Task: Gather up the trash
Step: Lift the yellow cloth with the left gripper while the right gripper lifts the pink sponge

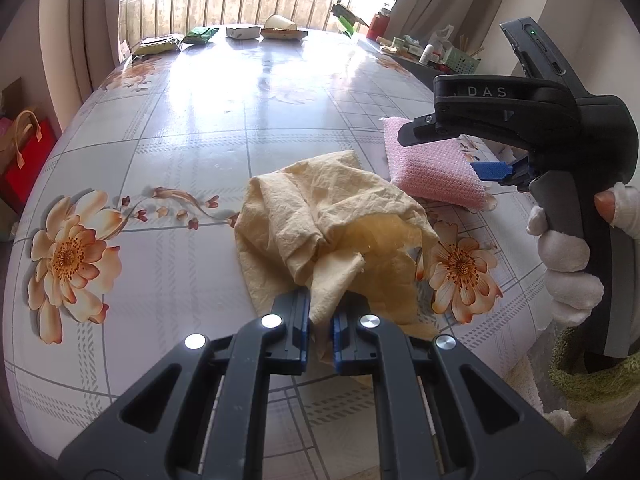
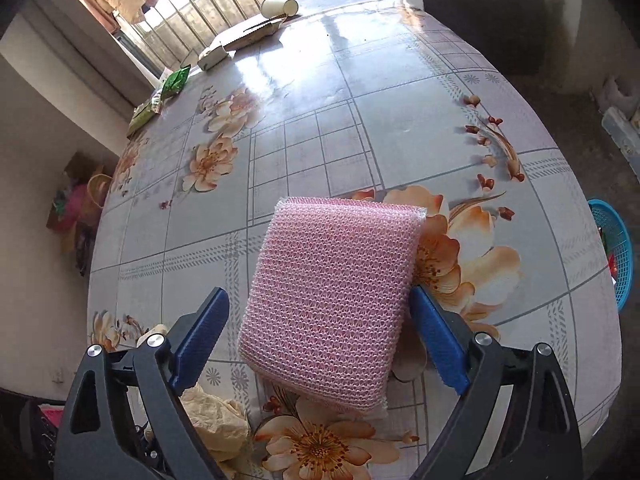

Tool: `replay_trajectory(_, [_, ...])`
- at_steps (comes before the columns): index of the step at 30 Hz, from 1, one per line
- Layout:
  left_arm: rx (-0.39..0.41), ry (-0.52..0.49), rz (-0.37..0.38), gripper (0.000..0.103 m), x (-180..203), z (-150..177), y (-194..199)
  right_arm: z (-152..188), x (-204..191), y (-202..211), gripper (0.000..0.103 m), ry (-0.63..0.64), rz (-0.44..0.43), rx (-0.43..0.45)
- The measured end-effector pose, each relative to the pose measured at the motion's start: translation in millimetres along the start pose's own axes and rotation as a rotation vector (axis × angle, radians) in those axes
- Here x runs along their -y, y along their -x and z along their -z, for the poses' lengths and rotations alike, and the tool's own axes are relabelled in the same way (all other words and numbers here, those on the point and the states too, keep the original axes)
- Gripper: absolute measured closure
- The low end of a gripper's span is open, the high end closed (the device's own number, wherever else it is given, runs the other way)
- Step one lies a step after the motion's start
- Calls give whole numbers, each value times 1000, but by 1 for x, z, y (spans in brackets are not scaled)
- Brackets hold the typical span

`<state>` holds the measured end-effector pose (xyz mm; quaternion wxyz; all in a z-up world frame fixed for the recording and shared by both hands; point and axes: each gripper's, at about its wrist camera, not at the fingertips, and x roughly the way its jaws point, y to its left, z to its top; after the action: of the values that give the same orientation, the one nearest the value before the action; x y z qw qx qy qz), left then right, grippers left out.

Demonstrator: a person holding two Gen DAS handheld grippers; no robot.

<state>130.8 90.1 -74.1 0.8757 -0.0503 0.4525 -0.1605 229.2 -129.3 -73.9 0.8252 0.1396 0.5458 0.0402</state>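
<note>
A crumpled yellow cloth (image 1: 320,216) lies on the flowered table (image 1: 180,140), and my left gripper (image 1: 320,320) is shut on its near corner. To its right a pink mesh sponge (image 1: 432,168) lies flat on the table. My right gripper (image 1: 452,152), held by a white-gloved hand (image 1: 568,256), hangs over it. In the right wrist view the right gripper (image 2: 318,296) stands open with the sponge (image 2: 332,292) between its blue pads; the left pad is clear of it, the right pad is at its edge. The cloth (image 2: 216,420) shows at lower left.
Along the table's far edge lie a tipped paper cup (image 1: 280,22), a flat cardboard box (image 1: 284,33), a white box (image 1: 242,31) and green packets (image 1: 200,34). A blue basket (image 2: 612,248) stands on the floor beyond the right edge. A red bag (image 1: 28,160) stands at the left.
</note>
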Motion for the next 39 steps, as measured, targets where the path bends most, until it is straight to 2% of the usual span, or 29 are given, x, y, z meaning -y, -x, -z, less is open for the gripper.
replay_trajectory(3, [-1,2,-1,96,0,0,0,1,-9,-5,14,49,63,21])
replay_trajectory(10, [-2,4,0,96,-1,0,0,11,-16,-4,14,181,115,42])
replay_trajectory(13, [-6,3,-6,96,-1,0,-1,18,-14,1,21,215,126,46])
replay_trajectory(25, [-34,-2,-46,96,7,-3,-3,35,5,27,24,179,39,31])
replay_trajectory(39, [-25,-37,-87,96,22,-10,6,39,20,56,24,139,-41,74])
